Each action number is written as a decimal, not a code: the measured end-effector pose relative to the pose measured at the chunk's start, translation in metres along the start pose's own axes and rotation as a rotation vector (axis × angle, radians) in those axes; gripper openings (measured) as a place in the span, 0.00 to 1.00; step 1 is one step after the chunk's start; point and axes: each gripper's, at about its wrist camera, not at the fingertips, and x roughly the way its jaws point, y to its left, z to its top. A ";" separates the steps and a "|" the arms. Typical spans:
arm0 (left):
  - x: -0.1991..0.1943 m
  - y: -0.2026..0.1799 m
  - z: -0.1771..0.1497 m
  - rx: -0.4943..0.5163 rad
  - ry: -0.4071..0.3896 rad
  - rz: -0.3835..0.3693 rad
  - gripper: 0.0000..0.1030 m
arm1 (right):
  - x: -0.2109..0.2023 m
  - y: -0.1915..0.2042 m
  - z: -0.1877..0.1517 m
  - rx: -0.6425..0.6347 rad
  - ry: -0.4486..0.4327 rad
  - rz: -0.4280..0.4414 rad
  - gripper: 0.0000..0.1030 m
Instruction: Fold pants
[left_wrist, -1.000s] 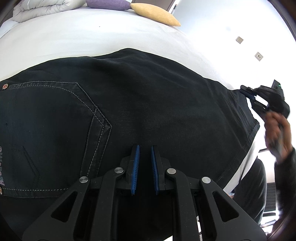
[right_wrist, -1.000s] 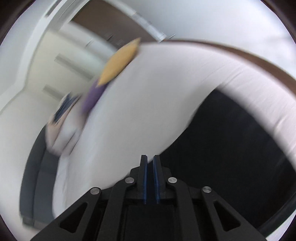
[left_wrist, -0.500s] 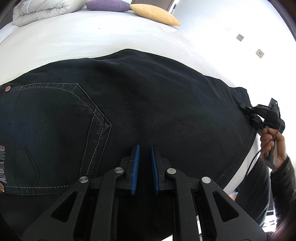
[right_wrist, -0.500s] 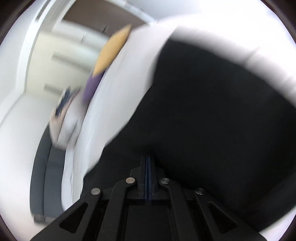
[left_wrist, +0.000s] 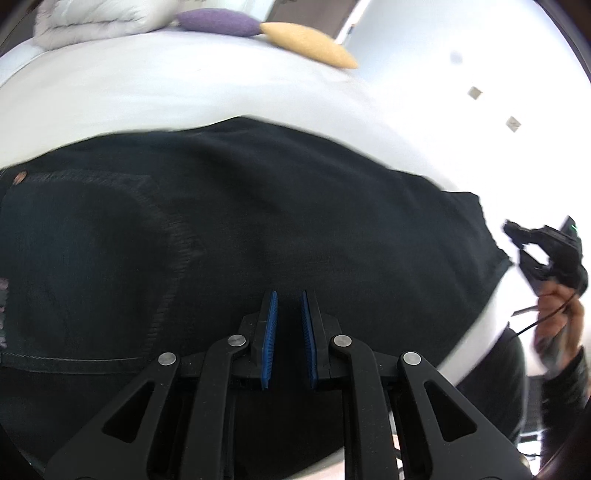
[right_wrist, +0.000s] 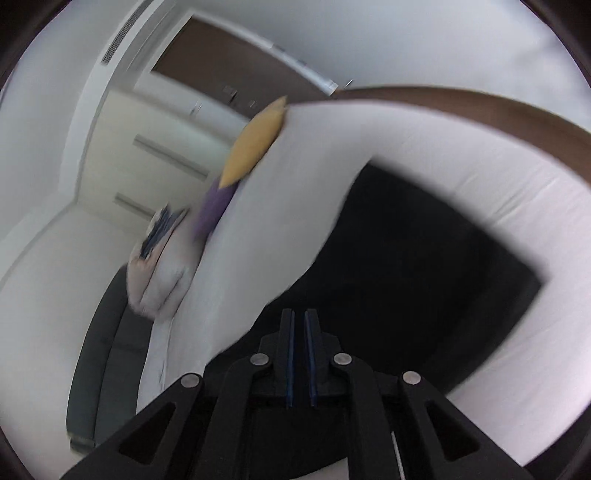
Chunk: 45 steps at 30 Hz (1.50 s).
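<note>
Black pants (left_wrist: 295, 229) lie folded flat on the white bed (left_wrist: 147, 96), back pocket (left_wrist: 85, 266) up toward the left of the left wrist view, hem end off to the right near the bed edge. In the right wrist view they read as a dark slab (right_wrist: 424, 266) on the sheet.

Left gripper (left_wrist: 288, 325) hovers low over the middle of the fabric, blue pads a narrow gap apart, nothing between them — effectively shut, empty. Right gripper (right_wrist: 300, 354) sits just off the hem end; its jaws are opening, only a slim gap showing, no cloth between them. From the left view it (left_wrist: 524, 243) is clear of the hem, held in the person's hand (left_wrist: 557, 317).

Step in hand looks like regrasping the hem end for the next fold. To do it well: open wider first, take all layers at the corner rather than the top one alone, lift enough to clear the surface, carry the hem toward the waistband with edges aligned, and let the left side pin the fold line.

Hard to read — right view is motion-blurred, so layer count and hem edge are not resolvable. Waistband is cut off at the left edge. Near edge of the pants is hidden behind the left gripper's body. Yellow cushion (left_wrist: 306, 44) and purple cushion (left_wrist: 218, 22) sit well apart at the far end.
</note>
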 end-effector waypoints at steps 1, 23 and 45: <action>-0.003 -0.006 0.001 0.027 -0.011 -0.002 0.12 | 0.038 0.021 -0.022 -0.013 0.088 0.027 0.09; -0.100 0.136 0.027 -0.103 -0.131 0.111 0.10 | 0.047 0.017 -0.014 0.081 -0.006 -0.151 0.08; 0.003 0.171 0.097 -0.120 -0.037 0.104 0.09 | 0.309 0.143 -0.106 -0.154 0.502 0.016 0.00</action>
